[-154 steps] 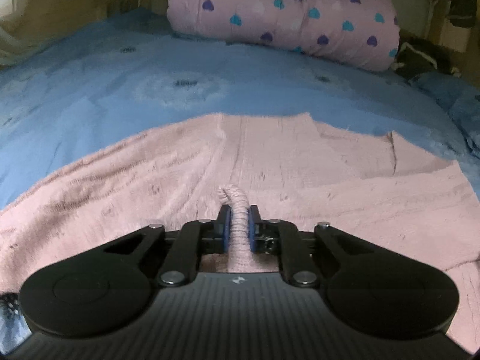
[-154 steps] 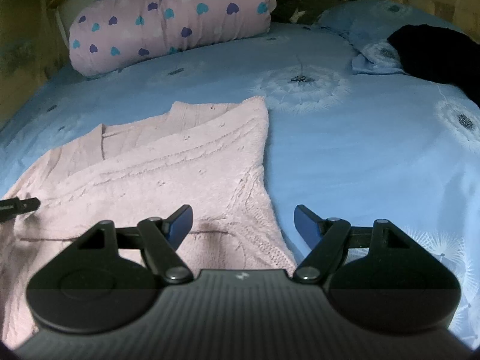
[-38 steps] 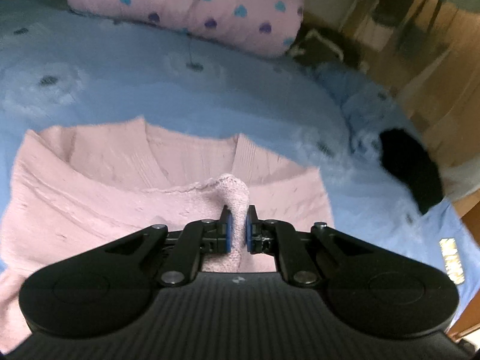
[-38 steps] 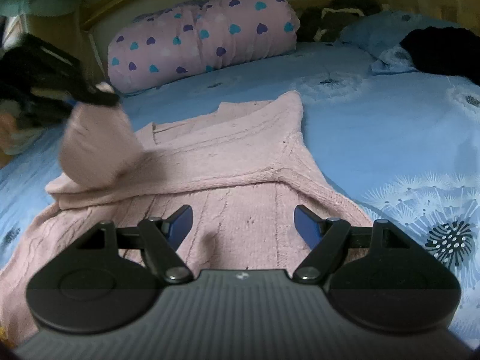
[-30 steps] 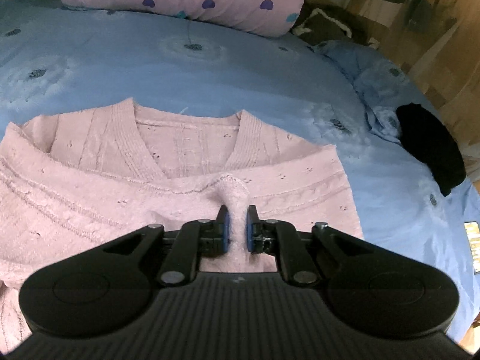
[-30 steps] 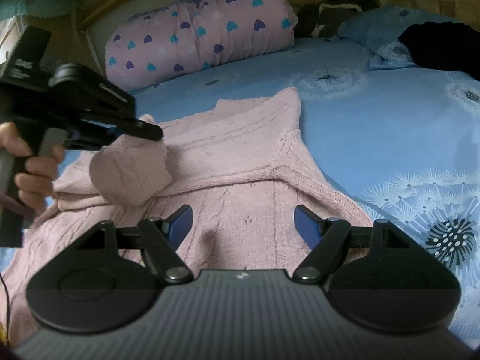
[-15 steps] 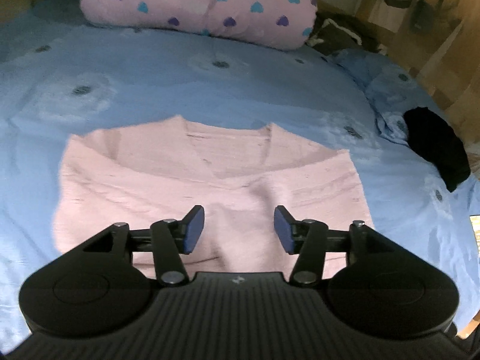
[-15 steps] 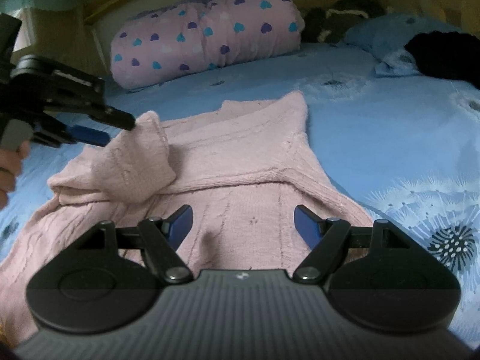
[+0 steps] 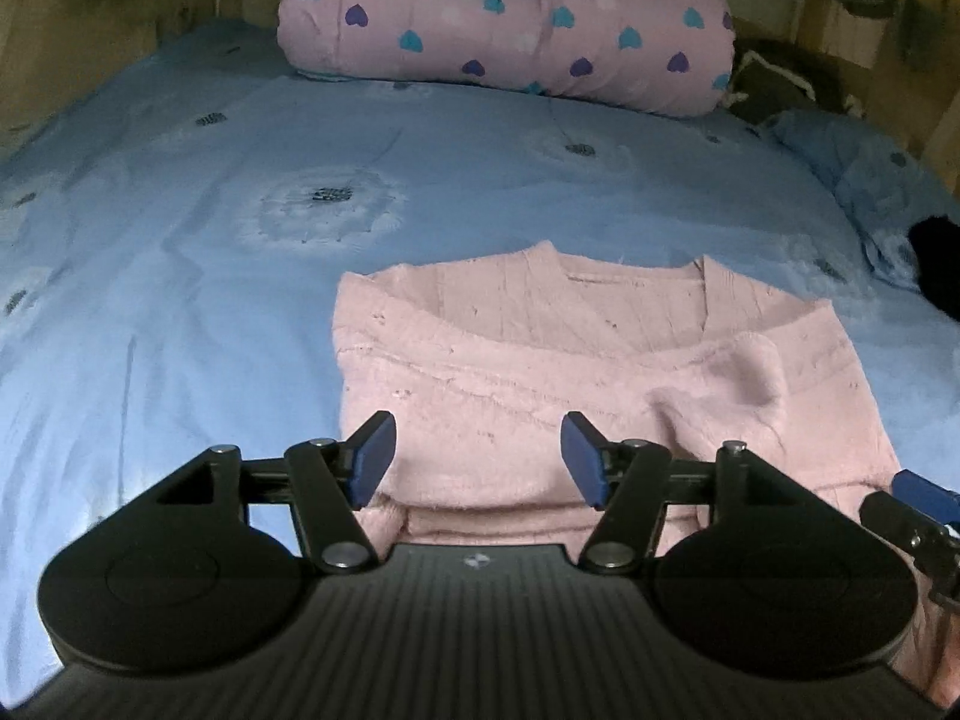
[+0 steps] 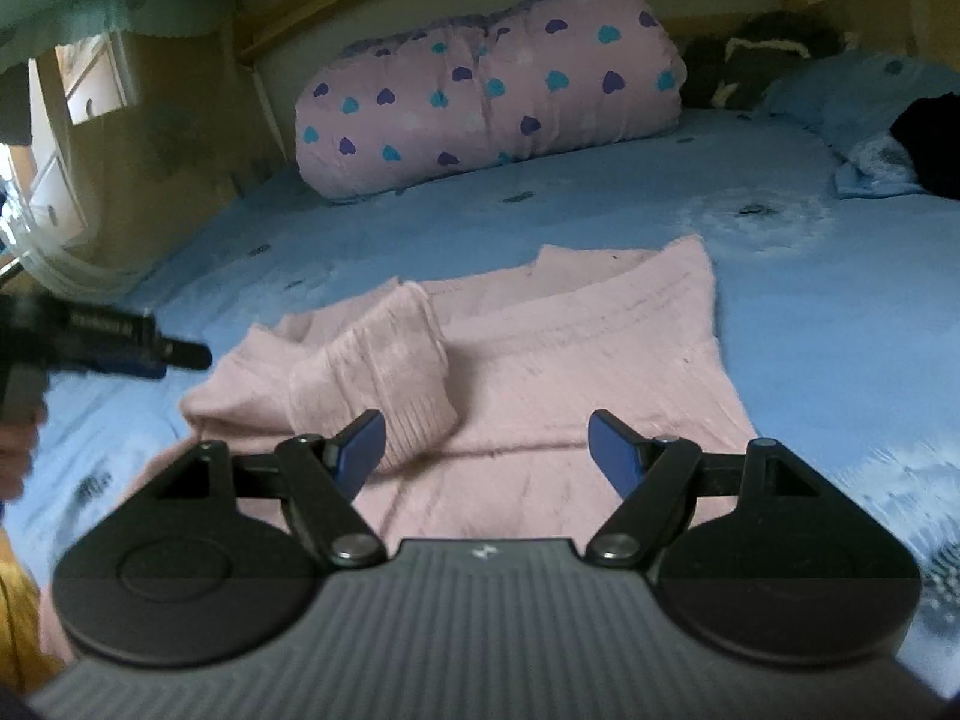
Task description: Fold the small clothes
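Sweater, pale pink knit, lay flat on the blue bedsheet, neckline away from me, its sleeve folded across the chest. My left gripper had just been opening, nothing between its jaws; my right gripper, spread and empty, hovered nearer the hem.

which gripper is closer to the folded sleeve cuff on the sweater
Right. The right gripper hovers open just before the cuff; the left gripper, also open, sits off to its left side.
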The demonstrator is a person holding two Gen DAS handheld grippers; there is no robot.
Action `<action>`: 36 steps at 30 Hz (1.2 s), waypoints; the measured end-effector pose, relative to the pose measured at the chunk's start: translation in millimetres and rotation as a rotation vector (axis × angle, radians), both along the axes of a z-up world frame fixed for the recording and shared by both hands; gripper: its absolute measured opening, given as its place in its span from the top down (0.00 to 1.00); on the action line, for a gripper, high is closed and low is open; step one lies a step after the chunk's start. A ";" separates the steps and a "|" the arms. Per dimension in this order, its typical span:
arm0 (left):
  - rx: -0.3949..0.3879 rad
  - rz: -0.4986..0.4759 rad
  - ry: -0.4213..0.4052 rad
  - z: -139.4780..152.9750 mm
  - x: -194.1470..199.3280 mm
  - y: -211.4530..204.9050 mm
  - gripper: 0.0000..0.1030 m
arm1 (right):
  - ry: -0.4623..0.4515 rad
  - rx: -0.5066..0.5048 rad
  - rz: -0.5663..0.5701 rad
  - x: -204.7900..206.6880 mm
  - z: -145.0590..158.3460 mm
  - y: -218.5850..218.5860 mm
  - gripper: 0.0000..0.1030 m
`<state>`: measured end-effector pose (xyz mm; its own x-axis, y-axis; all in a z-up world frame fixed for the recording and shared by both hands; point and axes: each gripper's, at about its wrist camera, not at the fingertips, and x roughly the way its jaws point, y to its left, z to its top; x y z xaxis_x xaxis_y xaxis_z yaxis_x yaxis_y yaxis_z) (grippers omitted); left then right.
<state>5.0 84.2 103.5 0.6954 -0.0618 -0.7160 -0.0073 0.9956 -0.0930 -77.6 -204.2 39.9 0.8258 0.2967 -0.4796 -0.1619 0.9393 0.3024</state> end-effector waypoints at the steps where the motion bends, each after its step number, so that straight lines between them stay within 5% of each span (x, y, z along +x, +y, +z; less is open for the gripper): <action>1: -0.008 0.000 -0.004 -1.8 3.3 1.0 0.35 | 0.005 0.016 0.003 5.4 0.9 1.1 0.26; 16: -0.079 -0.066 -0.016 -50.1 38.3 4.6 0.35 | 0.154 0.259 0.074 85.5 -39.3 22.8 0.25; 18: -0.096 -0.064 -0.017 -49.3 39.5 7.1 0.35 | 0.156 0.284 0.108 86.6 -41.8 26.4 0.33; 20: -0.110 -0.059 -0.019 -48.4 38.1 10.6 0.35 | 0.159 0.298 0.150 87.0 -41.4 29.7 0.64; 21: -0.111 -0.057 -0.023 -47.6 37.0 11.9 0.35 | 0.169 0.304 0.163 87.2 -40.5 30.7 0.70; 27: -0.104 -0.037 -0.042 -44.2 30.7 16.2 0.35 | 0.167 0.244 0.254 81.1 -3.1 24.1 0.76; 32: -0.106 -0.046 -0.036 -45.5 30.8 11.8 0.35 | 0.174 0.192 0.205 82.9 38.9 -10.8 0.76; 36: -0.076 -0.087 -0.022 -49.5 31.1 3.0 0.35 | 0.262 0.005 0.111 100.7 42.5 -23.4 0.75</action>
